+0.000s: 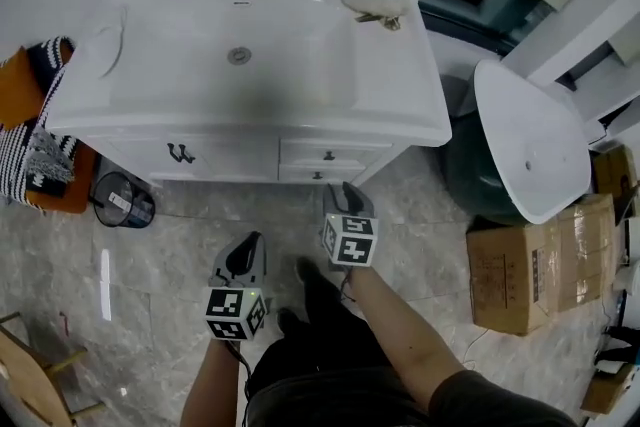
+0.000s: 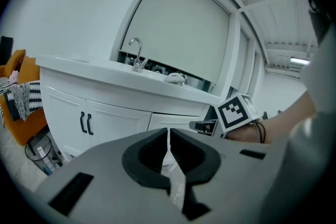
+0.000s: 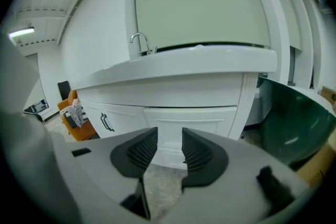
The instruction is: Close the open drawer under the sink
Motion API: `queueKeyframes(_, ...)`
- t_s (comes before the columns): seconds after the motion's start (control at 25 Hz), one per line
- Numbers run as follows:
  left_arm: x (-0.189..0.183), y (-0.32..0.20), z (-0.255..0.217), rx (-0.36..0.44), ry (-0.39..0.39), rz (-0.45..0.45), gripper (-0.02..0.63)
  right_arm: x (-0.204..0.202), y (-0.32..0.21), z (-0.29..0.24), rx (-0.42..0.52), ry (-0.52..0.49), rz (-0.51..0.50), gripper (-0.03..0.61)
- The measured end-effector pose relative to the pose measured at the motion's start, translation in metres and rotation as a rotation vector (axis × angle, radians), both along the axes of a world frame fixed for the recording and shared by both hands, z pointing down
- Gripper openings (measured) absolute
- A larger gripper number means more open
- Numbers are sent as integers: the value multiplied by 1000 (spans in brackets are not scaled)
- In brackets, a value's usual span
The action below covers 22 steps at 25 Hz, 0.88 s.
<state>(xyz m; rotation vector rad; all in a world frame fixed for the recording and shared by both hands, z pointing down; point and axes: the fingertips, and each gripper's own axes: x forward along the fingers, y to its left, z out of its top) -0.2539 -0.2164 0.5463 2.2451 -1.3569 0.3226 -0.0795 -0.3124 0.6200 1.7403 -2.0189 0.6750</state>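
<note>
well, from the head view the drawer (image 1: 330,155) sits under the sink (image 1: 238,55) at the right of the white cabinet (image 1: 230,155), and its front looks flush with the doors beside it. it lies at about 12 o'clock from the right gripper (image 1: 345,195), whose jaws stand apart with nothing between them. the left gripper (image 1: 250,245) hangs over the grey floor (image 1: 150,265) at about 8 o'clock from the right one, jaws closed and empty, both clear of the cabinet.

You've got open floor (image 1: 180,235) straight up to the drawers (image 1: 330,155). A small bin (image 1: 125,200) and an orange chair (image 1: 20,85) crowd the cabinet's (image 1: 230,157) left corner. A loose basin (image 1: 530,140) and a cardboard box (image 1: 525,265) block the right.
</note>
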Motion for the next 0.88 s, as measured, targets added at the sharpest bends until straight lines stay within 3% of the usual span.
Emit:
queueKeyframes(0.24, 5, 30, -47, 39, 36, 21, 25, -15, 44, -66, 51, -94, -28, 148)
queueKeyframes(0.52, 18, 57, -76, 53, 39, 15, 25, -14, 64, -106, 91, -87, -76, 92)
queueKeyframes(0.88, 32, 90, -112, 113, 10, -179, 25, 8, 100, -136, 128, -104, -252, 40)
